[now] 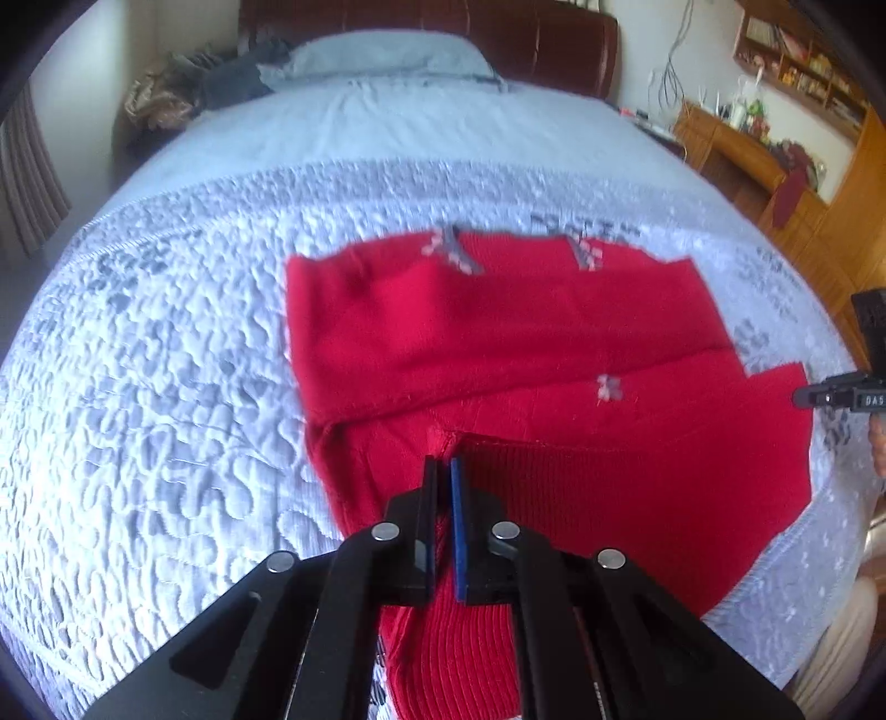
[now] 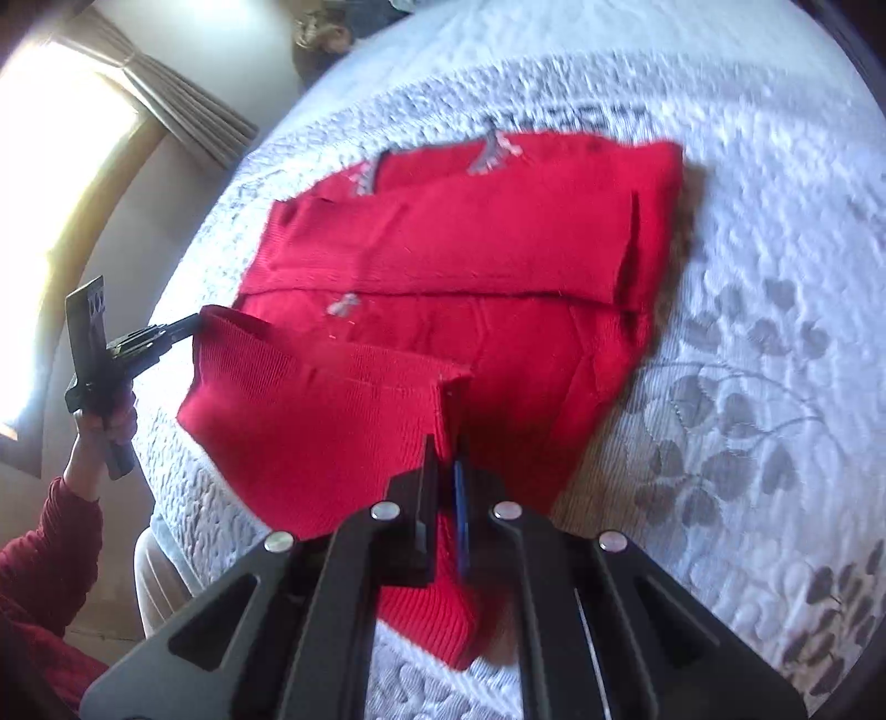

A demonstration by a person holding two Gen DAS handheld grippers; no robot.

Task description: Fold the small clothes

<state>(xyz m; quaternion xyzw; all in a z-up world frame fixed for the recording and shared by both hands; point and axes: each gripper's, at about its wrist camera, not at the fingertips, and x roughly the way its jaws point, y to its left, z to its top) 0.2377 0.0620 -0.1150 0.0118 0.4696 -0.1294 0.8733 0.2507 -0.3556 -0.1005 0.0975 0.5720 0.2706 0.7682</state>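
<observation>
A small red knit sweater (image 1: 498,332) lies on the quilted bed, its sleeves folded across the body; it also shows in the right wrist view (image 2: 470,249). My left gripper (image 1: 443,471) is shut on the left corner of the sweater's ribbed hem (image 1: 609,498) and lifts it off the bed. My right gripper (image 2: 446,448) is shut on the other corner of the ribbed hem (image 2: 332,415). The left gripper also shows at the left of the right wrist view (image 2: 185,327), pinching the raised hem. The right gripper's tip shows at the right edge of the left wrist view (image 1: 803,397).
The sweater rests on a white quilted bedspread (image 1: 166,387) with grey leaf patterns (image 2: 720,432). A pillow (image 1: 387,55) and dark headboard (image 1: 554,33) are at the far end. Wooden desk and shelves (image 1: 747,149) stand right of the bed; a curtained window (image 2: 72,166) is on the left.
</observation>
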